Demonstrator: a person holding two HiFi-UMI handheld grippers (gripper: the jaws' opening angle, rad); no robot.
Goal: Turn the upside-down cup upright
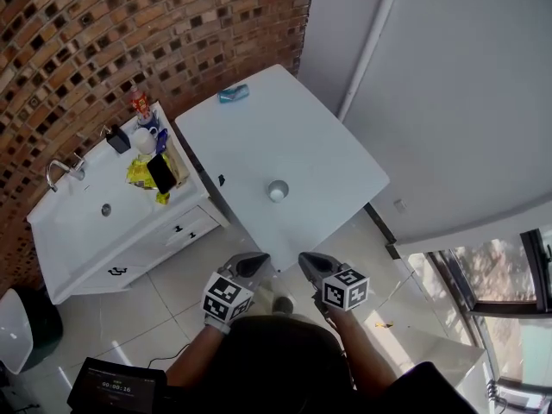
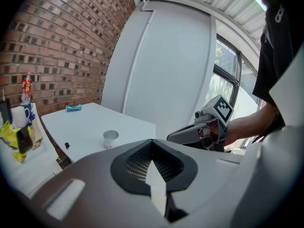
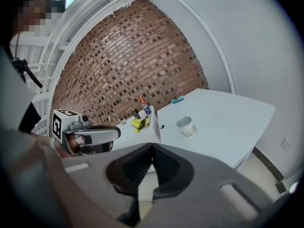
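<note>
A small white paper cup (image 1: 277, 191) stands on the white table (image 1: 328, 158) near its front edge, mouth up, wider at the top. It shows again in the left gripper view (image 2: 110, 138) and the right gripper view (image 3: 185, 126). My left gripper (image 1: 261, 258) and right gripper (image 1: 304, 258) hang side by side over the tiled floor, short of the table's near corner and apart from the cup. Both are shut with nothing between their jaws. Each gripper view shows its own closed tips, left gripper (image 2: 152, 141) and right gripper (image 3: 152, 146), with the other gripper alongside.
A white sink cabinet (image 1: 60, 231) stands left of the table, with a faucet (image 1: 60, 172), bottles and a yellow packet (image 1: 141, 175). A blue object (image 1: 233, 94) lies at the table's far edge. Brick wall behind, grey wall with a pipe (image 1: 371, 46) at right, a black bin (image 1: 34, 326) lower left.
</note>
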